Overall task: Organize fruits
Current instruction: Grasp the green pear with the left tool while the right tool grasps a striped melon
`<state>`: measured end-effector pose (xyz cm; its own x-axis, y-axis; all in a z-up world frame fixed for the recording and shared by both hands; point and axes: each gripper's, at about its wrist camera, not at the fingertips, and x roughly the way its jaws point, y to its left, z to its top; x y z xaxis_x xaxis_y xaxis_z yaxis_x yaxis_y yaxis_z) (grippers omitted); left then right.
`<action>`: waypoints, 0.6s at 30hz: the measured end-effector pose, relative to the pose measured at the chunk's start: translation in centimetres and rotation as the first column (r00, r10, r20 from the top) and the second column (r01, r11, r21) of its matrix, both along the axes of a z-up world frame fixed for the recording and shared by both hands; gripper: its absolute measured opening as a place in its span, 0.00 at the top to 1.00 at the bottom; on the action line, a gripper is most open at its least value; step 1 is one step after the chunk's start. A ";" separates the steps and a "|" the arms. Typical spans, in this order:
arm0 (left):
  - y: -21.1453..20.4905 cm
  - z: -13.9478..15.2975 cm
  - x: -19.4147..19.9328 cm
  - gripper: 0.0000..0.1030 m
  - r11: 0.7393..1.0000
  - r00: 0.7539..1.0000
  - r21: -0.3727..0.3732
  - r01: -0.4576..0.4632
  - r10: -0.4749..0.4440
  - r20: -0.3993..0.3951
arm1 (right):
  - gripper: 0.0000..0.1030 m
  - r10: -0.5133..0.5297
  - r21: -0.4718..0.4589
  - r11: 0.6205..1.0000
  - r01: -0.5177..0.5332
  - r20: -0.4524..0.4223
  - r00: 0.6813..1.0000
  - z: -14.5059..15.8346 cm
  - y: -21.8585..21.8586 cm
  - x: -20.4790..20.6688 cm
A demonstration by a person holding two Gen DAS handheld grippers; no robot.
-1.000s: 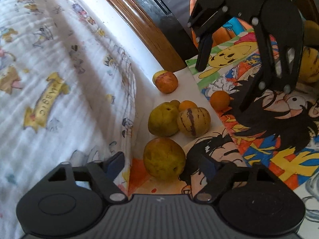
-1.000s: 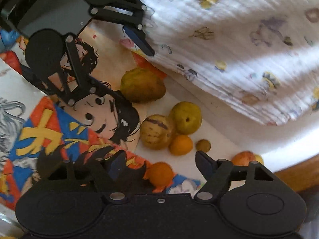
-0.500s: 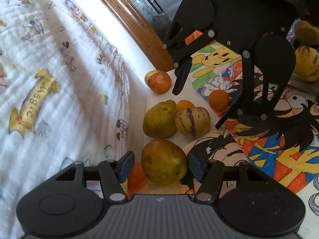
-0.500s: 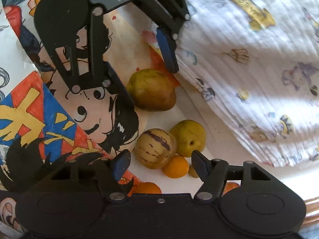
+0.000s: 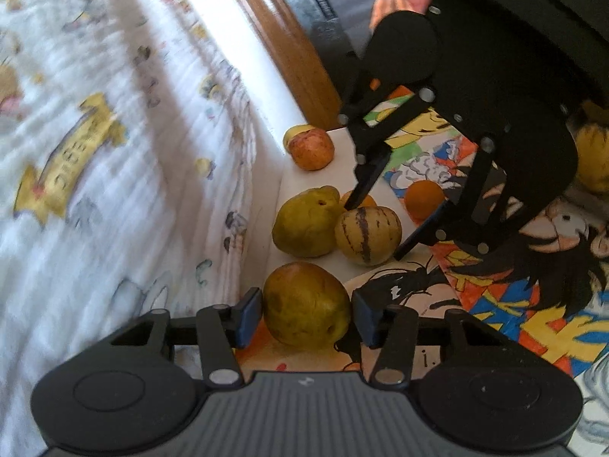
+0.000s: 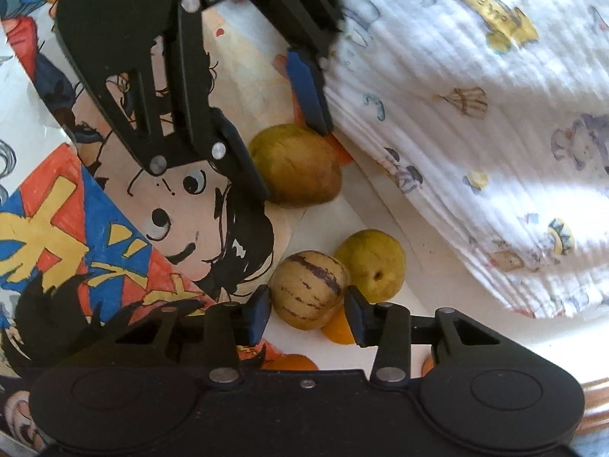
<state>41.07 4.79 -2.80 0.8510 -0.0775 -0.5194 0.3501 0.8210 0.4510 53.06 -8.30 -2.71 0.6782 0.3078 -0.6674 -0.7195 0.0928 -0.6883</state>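
Observation:
A large yellow-green fruit (image 5: 306,302) lies on the cartoon-print mat (image 5: 514,304). It sits between the fingers of my left gripper (image 5: 307,316), whose jaws are closing, and both blue pads touch its sides. The right wrist view shows the same fruit (image 6: 295,163) held by the left gripper (image 6: 291,158). A striped yellow fruit (image 6: 308,289) sits between the fingers of my right gripper (image 6: 307,318). Those jaws are closing too, with the pads against it. From the left wrist view, the right gripper (image 5: 375,230) straddles the striped fruit (image 5: 367,234).
A yellow-green pear-like fruit (image 5: 304,224) touches the striped one. Two small oranges (image 5: 424,200) and a red-yellow apple (image 5: 310,148) lie nearby. A white printed blanket (image 5: 95,152) rises at the left, a wooden edge (image 5: 289,45) runs behind, and another yellow fruit (image 5: 593,160) is at far right.
Both pairs of jaws have narrowed from wide apart to touching their fruits. The right gripper came down over the striped fruit, which now sits between its fingers.

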 end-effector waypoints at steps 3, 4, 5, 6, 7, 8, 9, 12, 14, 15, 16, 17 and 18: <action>0.6 0.7 -0.2 0.47 0.995 0.998 -0.083 -0.049 0.046 -0.037 | 0.58 -0.015 0.025 1.000 0.016 -0.026 1.000 0.3 -0.4 -0.6; 0.8 0.9 -0.4 0.47 0.992 0.997 -0.109 -0.066 0.061 -0.051 | 0.58 -0.018 0.033 0.999 0.019 -0.036 0.999 0.5 -0.6 -1.0; 1.0 1.1 -0.6 0.47 0.989 0.995 -0.129 -0.079 0.072 -0.062 | 0.58 -0.020 0.042 0.999 0.022 -0.050 0.999 0.7 -0.8 -1.3; 1.2 1.3 -0.8 0.47 0.985 0.994 -0.148 -0.094 0.084 -0.075 | 0.58 -0.022 0.050 0.998 0.025 -0.063 0.998 0.8 -1.0 -1.5; 1.3 1.5 -1.2 0.47 0.980 0.991 -0.167 -0.110 0.096 -0.090 | 0.58 -0.024 0.059 0.998 0.029 -0.077 0.997 1.0 -1.2 -1.7; 1.5 1.7 -1.5 0.47 0.975 0.989 -0.186 -0.123 0.105 -0.104 | 0.58 -0.031 0.074 0.997 0.038 -0.096 0.995 1.2 -1.4 -1.9; 1.7 1.9 -1.8 0.47 0.970 0.987 -0.204 -0.133 0.111 -0.118 | 0.58 -0.038 0.089 0.995 0.048 -0.115 0.993 1.5 -1.5 -2.0; 2.4 2.5 -2.6 0.47 0.949 0.979 -0.271 -0.161 0.118 -0.166 | 0.57 -0.089 0.148 0.982 0.115 -0.173 0.981 2.0 -1.7 -1.6; 2.7 2.5 -2.9 0.47 0.940 0.975 -0.294 -0.174 0.123 -0.182 | 0.54 -0.129 0.194 0.966 0.172 -0.214 0.968 2.2 -1.6 -1.3; 2.8 2.5 -2.9 0.47 0.937 0.975 -0.302 -0.176 0.124 -0.183 | 0.54 -0.148 0.210 0.958 0.198 -0.233 0.961 2.3 -1.5 -1.0; 2.9 2.5 -3.0 0.46 0.933 0.975 -0.313 -0.179 0.125 -0.183 | 0.51 -0.156 0.218 0.953 0.210 -0.241 0.958 2.3 -1.4 -0.9; 3.0 2.5 -2.9 0.46 0.929 0.975 -0.322 -0.182 0.127 -0.184 | 0.50 -0.157 0.220 0.952 0.211 -0.240 0.958 2.2 -1.2 -0.8; 2.9 2.6 -2.9 0.46 0.927 0.975 -0.328 -0.184 0.129 -0.183 | 0.49 -0.157 0.222 0.952 0.210 -0.236 0.959 2.1 -1.0 -0.8</action>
<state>38.20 7.64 -0.22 0.7778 -0.1456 -0.6114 0.2477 0.9651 0.0853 52.30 -9.32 -0.66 0.5886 0.3615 -0.7231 -0.8010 0.3818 -0.4611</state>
